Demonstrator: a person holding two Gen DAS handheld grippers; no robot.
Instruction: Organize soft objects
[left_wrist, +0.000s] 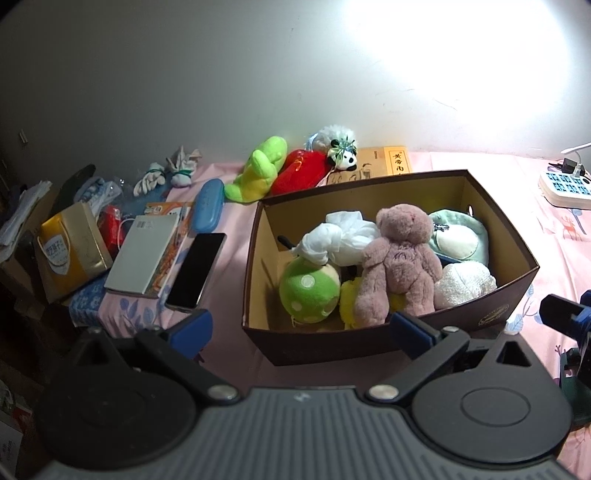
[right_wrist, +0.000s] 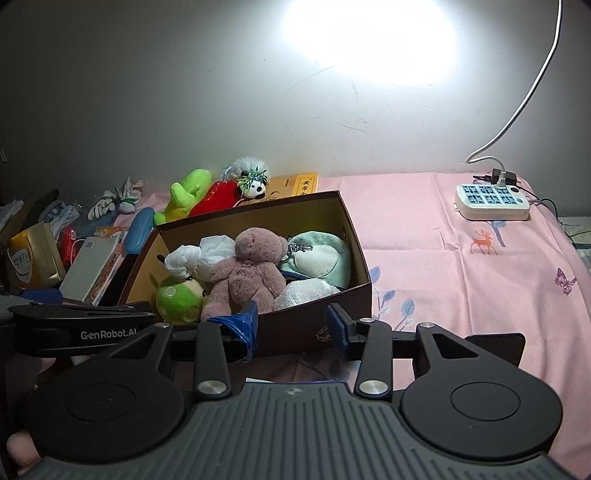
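A brown cardboard box stands on the pink bedsheet and holds soft toys: a pink teddy bear, a green spotted ball plush, white cloth, a mint pouch and a white fluffy piece. Behind the box lie a green plush, a red plush and a small panda plush. My left gripper is open and empty in front of the box. My right gripper is open and empty at the box's near wall.
Left of the box lie a black phone, a grey book, a blue case, a gold packet and white gloves. A white power strip sits at the back right. A wall runs behind.
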